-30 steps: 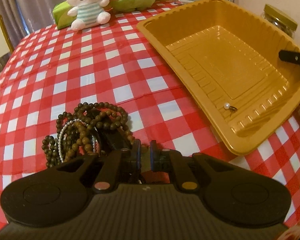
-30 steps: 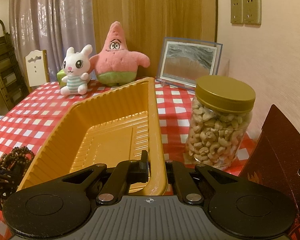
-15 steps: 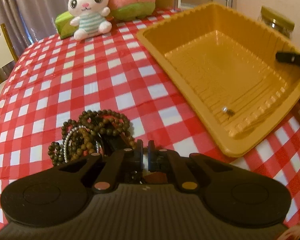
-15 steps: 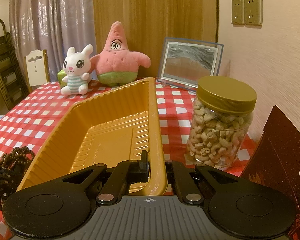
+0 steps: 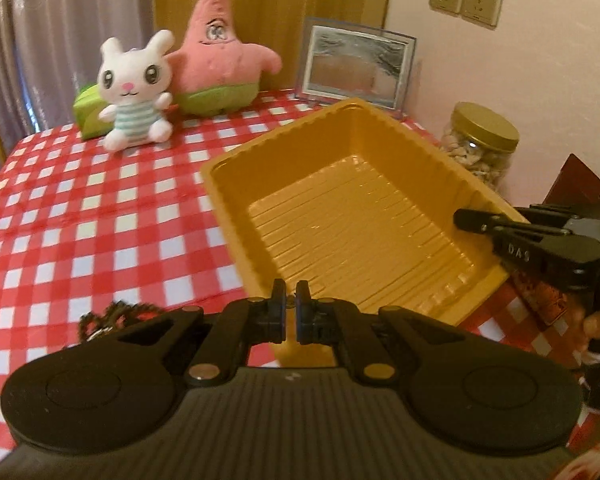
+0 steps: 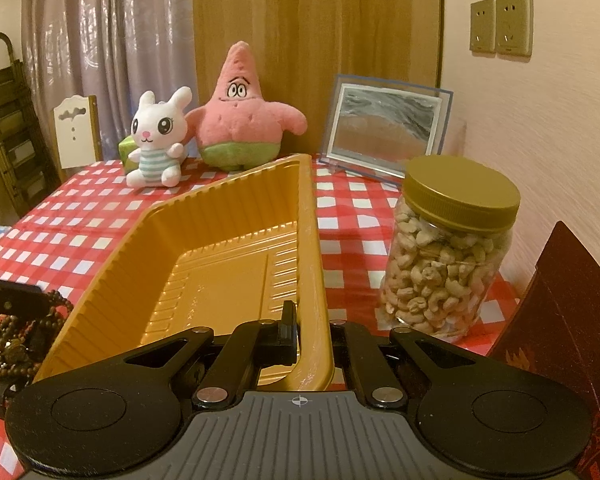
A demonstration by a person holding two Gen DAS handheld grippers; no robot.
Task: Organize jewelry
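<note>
Beaded bracelets (image 6: 14, 336) lie heaped on the red-checked desk (image 5: 80, 216), left of the orange tray (image 5: 364, 240), whose ribbed floor shows nothing in it; left tongs (image 5: 291, 306) hover over the tray's near rim, nearly closed, whether something tiny sits between them I cannot tell; right tongs (image 6: 310, 334) clamp the tray's wall; cashew jar (image 6: 448, 264) stands beside; "DAS" reads on the right tongs.

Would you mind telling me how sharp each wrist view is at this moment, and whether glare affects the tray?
Left wrist view: motion-blurred throughout, so the checked tablecloth smears, and streaky glare crosses the floor of the yellow tray. Right wrist view: sharp, with the cashew jar crisp; warm dim light, fisheye bending at the edges, little glare on the tray.
</note>
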